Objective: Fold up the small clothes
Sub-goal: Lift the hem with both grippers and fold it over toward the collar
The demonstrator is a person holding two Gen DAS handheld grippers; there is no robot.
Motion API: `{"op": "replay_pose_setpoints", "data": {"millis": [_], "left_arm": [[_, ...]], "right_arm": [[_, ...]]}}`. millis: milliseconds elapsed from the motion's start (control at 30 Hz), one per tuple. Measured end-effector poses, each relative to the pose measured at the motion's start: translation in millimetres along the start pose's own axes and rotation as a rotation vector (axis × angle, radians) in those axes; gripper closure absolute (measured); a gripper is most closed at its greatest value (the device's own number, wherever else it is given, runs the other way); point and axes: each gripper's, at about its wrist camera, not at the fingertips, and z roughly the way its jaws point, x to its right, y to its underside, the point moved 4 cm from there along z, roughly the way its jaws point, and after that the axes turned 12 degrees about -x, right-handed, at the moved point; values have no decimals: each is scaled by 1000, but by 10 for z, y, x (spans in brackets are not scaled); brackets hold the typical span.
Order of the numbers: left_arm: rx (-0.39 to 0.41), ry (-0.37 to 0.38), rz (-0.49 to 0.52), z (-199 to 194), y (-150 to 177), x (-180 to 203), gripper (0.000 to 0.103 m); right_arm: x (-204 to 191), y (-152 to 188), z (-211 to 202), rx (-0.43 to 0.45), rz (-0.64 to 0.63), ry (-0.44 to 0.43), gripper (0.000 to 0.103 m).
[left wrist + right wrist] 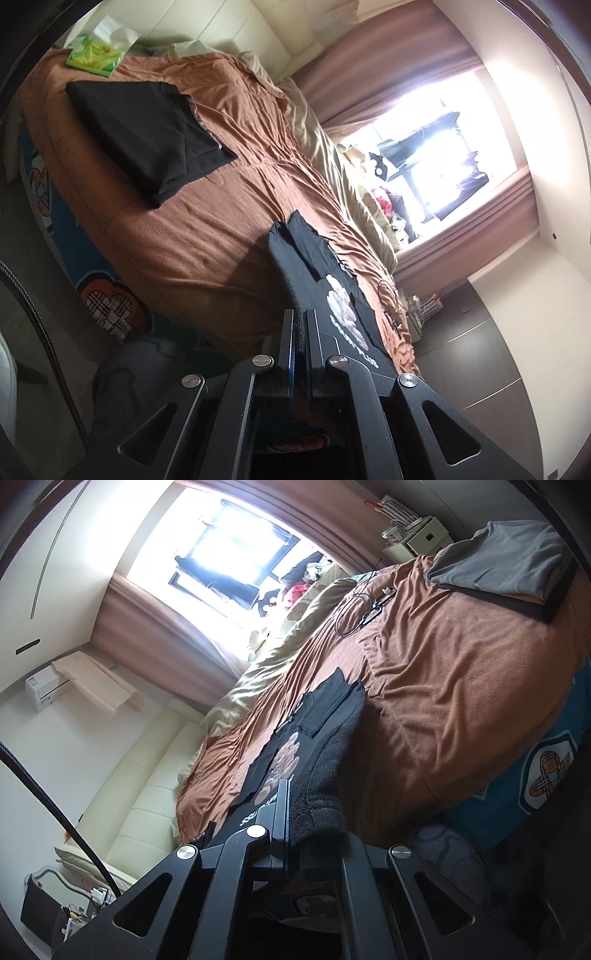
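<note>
Both wrist cameras sit low at the near edge of the bed, rolled sideways, looking along their own fingers. The left view faces across the brown blanket (pixel 207 206) toward the headboard side, window (pixel 436 147) at right. The right view faces the window (pixel 236 546) head-on. Both share the black printed T-shirt (pixel 332 288) (pixel 295 738), very close, and the curtains.
</note>
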Motion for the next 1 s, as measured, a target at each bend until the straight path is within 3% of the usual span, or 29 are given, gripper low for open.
{"op": "replay_pose_setpoints", "data": {"millis": [300,767,1000], "left_arm": [[43,37,19,-378,220,87,100],[162,134,93,-1112,214,530,100],[170,126,96,-1049,129,551,100]], "right_arm": [[17,188,-329,12,-17,-28,103],[-194,221,-707,82,-93,-122,103],[-133,118,-516,81,-107,-125,103]]}}
